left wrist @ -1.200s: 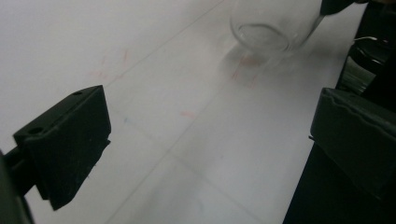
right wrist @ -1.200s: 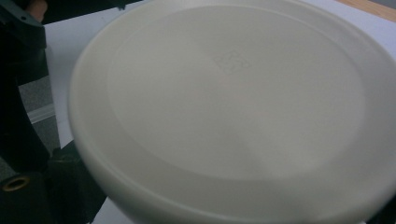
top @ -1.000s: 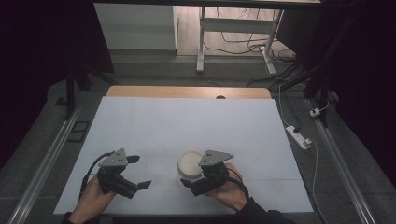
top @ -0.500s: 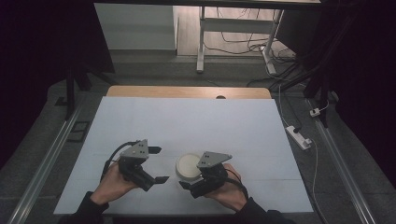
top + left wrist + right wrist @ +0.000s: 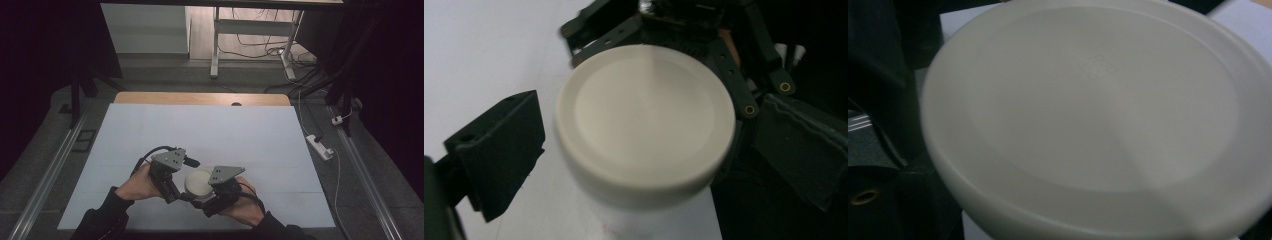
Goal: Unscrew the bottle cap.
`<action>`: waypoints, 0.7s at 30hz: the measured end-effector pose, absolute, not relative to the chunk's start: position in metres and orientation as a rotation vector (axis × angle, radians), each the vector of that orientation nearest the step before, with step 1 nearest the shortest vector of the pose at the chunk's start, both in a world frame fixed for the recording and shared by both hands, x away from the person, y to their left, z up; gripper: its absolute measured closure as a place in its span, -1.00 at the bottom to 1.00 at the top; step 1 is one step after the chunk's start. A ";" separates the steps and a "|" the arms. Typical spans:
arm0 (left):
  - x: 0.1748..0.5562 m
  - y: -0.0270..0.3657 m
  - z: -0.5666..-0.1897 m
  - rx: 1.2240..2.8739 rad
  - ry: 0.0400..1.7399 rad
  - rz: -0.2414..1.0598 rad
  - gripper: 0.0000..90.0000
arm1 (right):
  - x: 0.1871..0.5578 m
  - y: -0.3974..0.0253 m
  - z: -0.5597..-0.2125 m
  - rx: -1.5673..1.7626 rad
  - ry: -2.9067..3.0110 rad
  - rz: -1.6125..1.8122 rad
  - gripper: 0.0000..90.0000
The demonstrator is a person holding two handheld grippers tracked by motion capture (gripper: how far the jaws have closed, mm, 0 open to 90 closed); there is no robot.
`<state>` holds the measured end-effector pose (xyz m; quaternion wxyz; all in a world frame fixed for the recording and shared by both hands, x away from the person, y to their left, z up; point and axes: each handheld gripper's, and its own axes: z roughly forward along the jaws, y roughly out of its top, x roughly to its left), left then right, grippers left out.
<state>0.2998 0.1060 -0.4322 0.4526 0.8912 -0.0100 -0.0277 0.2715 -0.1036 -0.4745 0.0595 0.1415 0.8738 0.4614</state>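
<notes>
A white round lidded jar [image 5: 198,181] stands near the front edge of the white table [image 5: 240,135], lid on, contents hidden. The left gripper [image 5: 176,176] brackets it with spread jaws; the right gripper [image 5: 206,197] seems clamped on it, though blurred.

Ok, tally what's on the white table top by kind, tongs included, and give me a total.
Cream round containers: 1
Black tongs: 2, left tongs and right tongs
Total: 3
</notes>
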 end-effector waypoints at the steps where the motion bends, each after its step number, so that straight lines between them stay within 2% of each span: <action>1: 0.300 0.103 -0.432 2.207 -0.041 -0.070 -0.95 | 0.271 -0.104 -0.474 0.419 2.651 1.400 -0.87; 5: 0.301 0.096 -0.434 2.229 -0.085 -0.059 -0.83 | 0.269 -0.102 -0.474 0.386 2.664 1.413 -0.87; 8: 0.301 0.096 -0.434 2.227 -0.071 -0.050 -0.82 | 0.269 -0.103 -0.474 0.384 2.663 1.406 -0.87; 13: 0.300 0.093 -0.433 2.235 0.045 -0.012 -0.82 | 0.271 -0.104 -0.473 0.439 2.634 1.385 -0.87; 21: 0.295 0.078 -0.429 2.261 0.324 0.093 -0.82 | 0.278 -0.108 -0.474 0.561 2.559 1.331 -0.87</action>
